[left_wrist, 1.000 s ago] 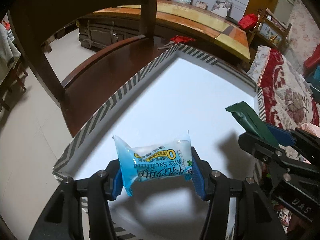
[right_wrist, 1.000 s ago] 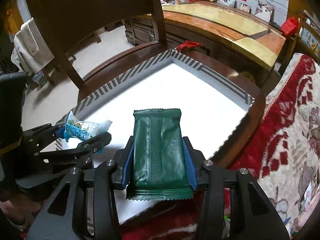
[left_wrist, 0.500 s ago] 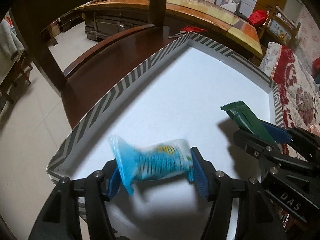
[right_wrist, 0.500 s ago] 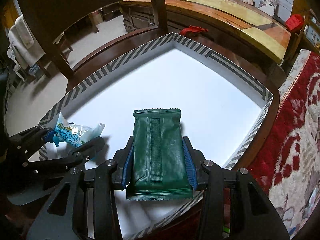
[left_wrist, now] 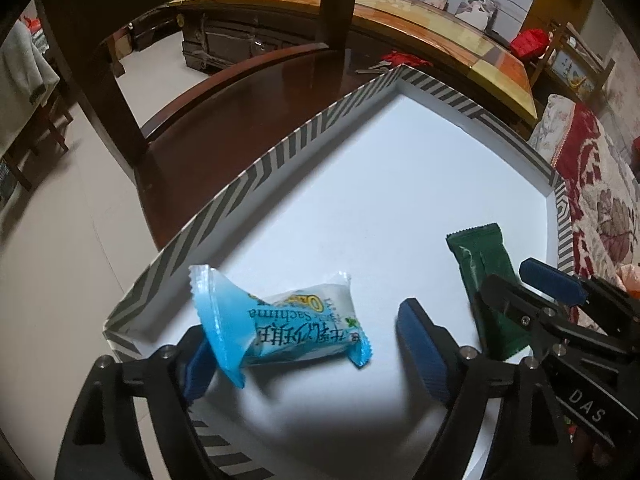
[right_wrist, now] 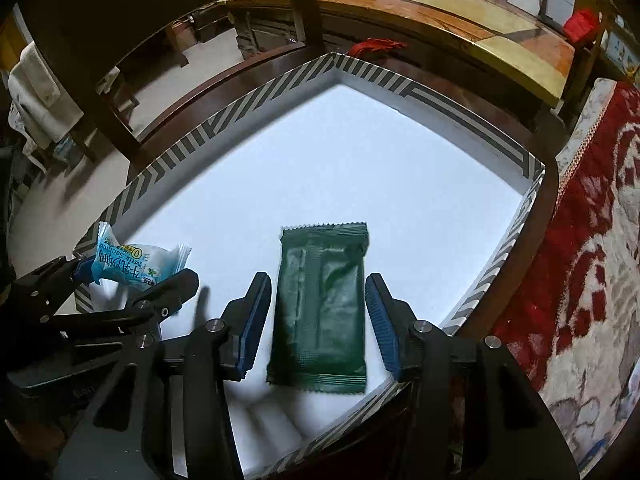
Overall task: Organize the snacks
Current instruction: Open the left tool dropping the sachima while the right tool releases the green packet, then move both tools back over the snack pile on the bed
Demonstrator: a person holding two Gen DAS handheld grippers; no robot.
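my left tongs (left_wrist: pixel 308 354) hang over the near left corner of the striped-rim box (left_wrist: pixel 256 172), which sits on a dark wooden chair (left_wrist: pixel 240 120). their jaws have just been opening and now stand released; the blue snack packet (left_wrist: pixel 280 332) lies between them, against the left pad, clear of the right pad. its long axis runs across the jaws, crimped ends left and right, print upside down. to the right, my right tongs (right_wrist: pixel 316 322) have likewise just been opening and stand released, both pads clear of the green snack packet (right_wrist: pixel 320 308). it lies inside the box near the front right rim, long axis along the fingers, pointing away from me.
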